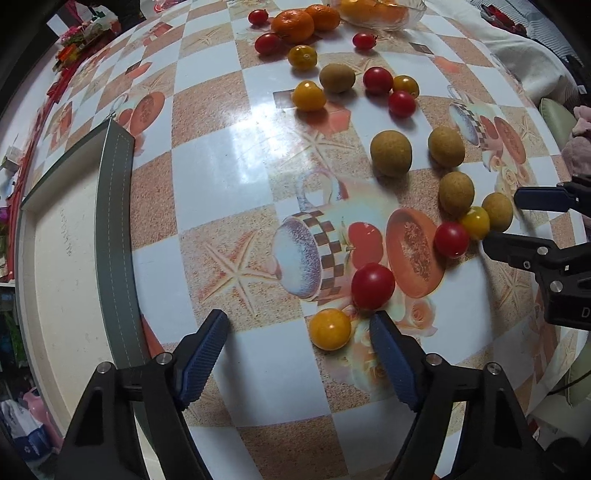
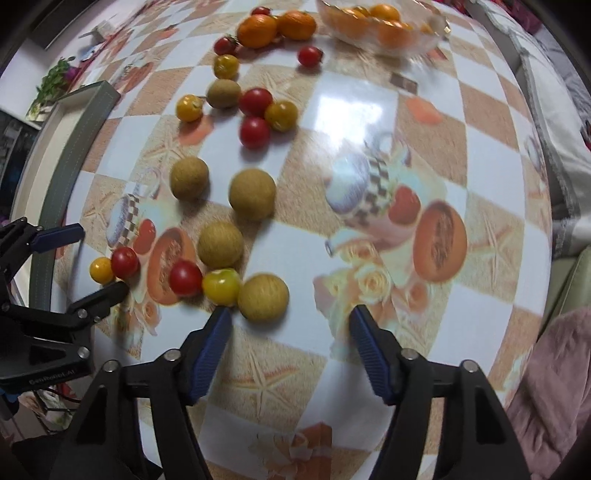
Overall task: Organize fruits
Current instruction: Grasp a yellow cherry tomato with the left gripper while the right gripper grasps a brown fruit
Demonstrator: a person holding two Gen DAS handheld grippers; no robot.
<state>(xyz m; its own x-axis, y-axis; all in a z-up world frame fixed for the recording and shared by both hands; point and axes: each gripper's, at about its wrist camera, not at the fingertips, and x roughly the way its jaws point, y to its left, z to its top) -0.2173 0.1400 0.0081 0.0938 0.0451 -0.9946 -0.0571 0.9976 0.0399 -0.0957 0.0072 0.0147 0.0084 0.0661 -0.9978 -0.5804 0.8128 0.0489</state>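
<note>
Cherry tomatoes, red and yellow, and tan round fruits lie scattered on the checkered tablecloth. My left gripper points down and is open. A yellow tomato lies between its fingers, near the right one but apart from it, and a red tomato sits just past that fingertip. My right gripper is also open. A tan fruit rests just ahead between its tips, and a yellow tomato sits at its left fingertip. Each gripper shows in the other's view: right gripper, left gripper.
A glass bowl holding orange fruits stands at the far edge, with two mandarins beside it. A cream tray with a grey rim lies at the left. Pale and pink cloth lies beyond the table's right edge.
</note>
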